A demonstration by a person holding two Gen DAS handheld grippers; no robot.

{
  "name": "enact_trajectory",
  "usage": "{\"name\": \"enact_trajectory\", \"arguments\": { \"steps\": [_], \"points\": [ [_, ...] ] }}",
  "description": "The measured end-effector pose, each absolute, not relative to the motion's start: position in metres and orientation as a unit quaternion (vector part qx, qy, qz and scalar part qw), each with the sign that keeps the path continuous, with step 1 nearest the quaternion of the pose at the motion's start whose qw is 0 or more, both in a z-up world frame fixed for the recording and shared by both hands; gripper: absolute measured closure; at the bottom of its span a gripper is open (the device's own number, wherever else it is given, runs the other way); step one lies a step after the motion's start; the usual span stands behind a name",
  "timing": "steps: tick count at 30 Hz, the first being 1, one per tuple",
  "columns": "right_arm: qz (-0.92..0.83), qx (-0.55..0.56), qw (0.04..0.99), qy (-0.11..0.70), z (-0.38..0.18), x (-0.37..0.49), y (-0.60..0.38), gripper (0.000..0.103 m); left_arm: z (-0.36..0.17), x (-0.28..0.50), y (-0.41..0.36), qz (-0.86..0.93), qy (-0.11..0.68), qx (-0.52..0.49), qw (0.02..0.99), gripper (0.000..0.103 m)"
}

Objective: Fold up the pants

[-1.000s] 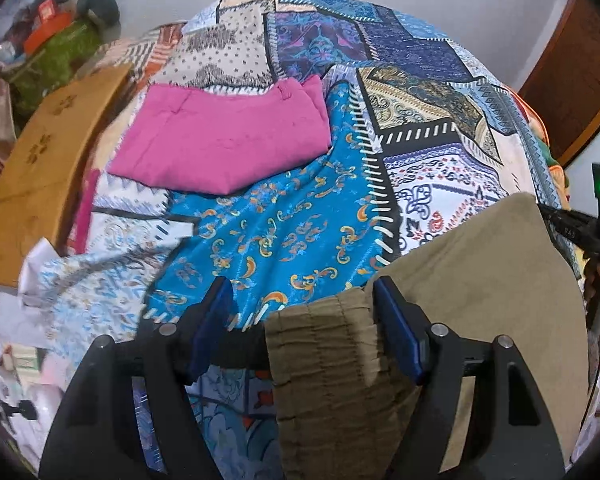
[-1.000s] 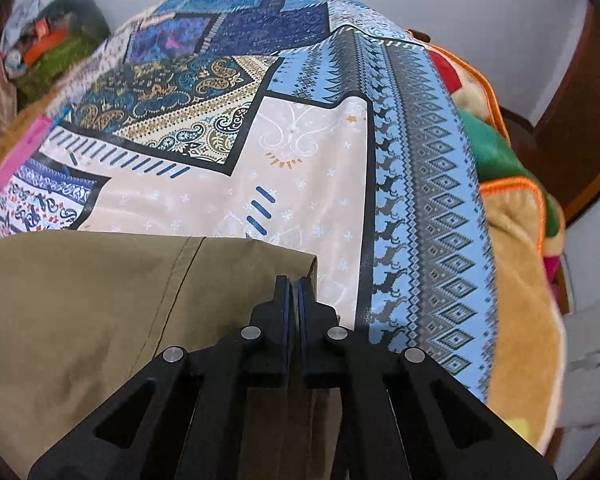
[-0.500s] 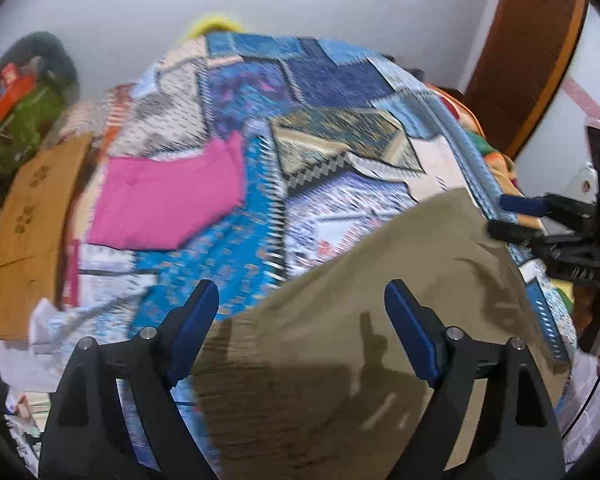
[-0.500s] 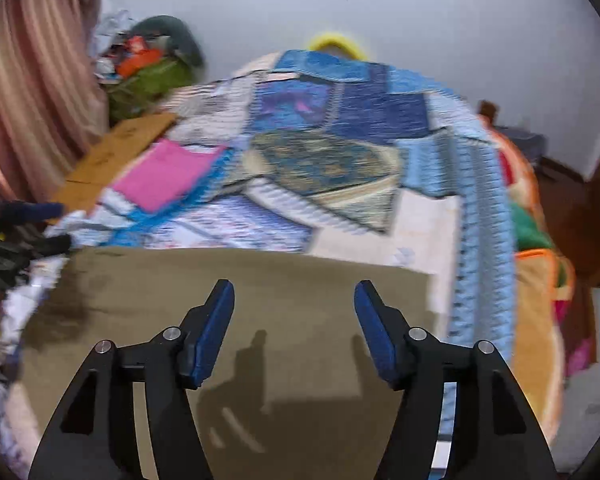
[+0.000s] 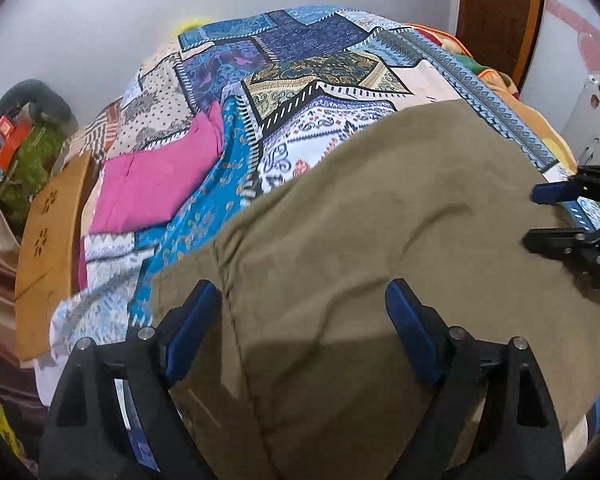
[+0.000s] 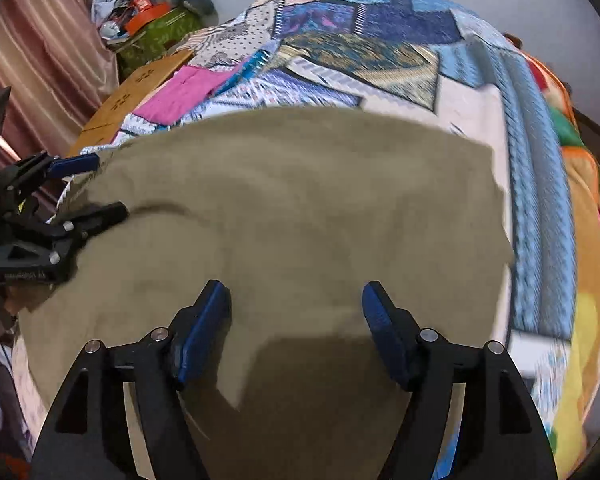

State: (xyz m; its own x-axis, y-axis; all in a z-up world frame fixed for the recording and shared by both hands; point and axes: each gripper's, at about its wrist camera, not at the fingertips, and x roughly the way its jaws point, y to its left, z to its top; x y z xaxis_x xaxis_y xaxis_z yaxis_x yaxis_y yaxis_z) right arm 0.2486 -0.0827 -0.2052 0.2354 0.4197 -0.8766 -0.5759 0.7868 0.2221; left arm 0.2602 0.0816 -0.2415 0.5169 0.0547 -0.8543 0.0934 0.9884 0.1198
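The olive-brown pants (image 5: 380, 240) lie spread flat on the patchwork bedspread (image 5: 320, 60), near the front edge; they also fill the right wrist view (image 6: 300, 208). My left gripper (image 5: 300, 312) is open and empty, raised above the waistband end of the pants. My right gripper (image 6: 296, 312) is open and empty above the other end. Each gripper shows in the other's view: the right one at the right edge (image 5: 540, 216), the left one at the left edge (image 6: 100, 188), both with jaws apart.
A folded pink garment (image 5: 156, 184) lies on the bed at the left. A wooden board (image 5: 48, 232) stands beside the bed's left side. Clutter with a green bag (image 6: 160, 32) sits in the far left corner. An orange blanket (image 6: 592, 240) hangs off the right side.
Both grippers opened and let go of the pants, then lifted and drew back. The pants now lie flat on the bed.
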Motion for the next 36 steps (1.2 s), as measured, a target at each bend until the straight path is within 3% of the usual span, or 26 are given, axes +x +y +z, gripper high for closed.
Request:
{"name": "enact_trajectory", "arguments": {
  "steps": [24,36],
  "points": [
    [0.238,-0.024,0.827,0.509,-0.194,0.156,-0.175,0.036,-0.228,0.140,0.124,0.029,0.479,-0.047,0.876,0.013],
    [0.280,-0.063,0.852,0.438,-0.144,0.167,-0.126,0.036,-0.211,0.118,0.154,-0.004,0.480,-0.219,0.850,0.013]
  ]
}}
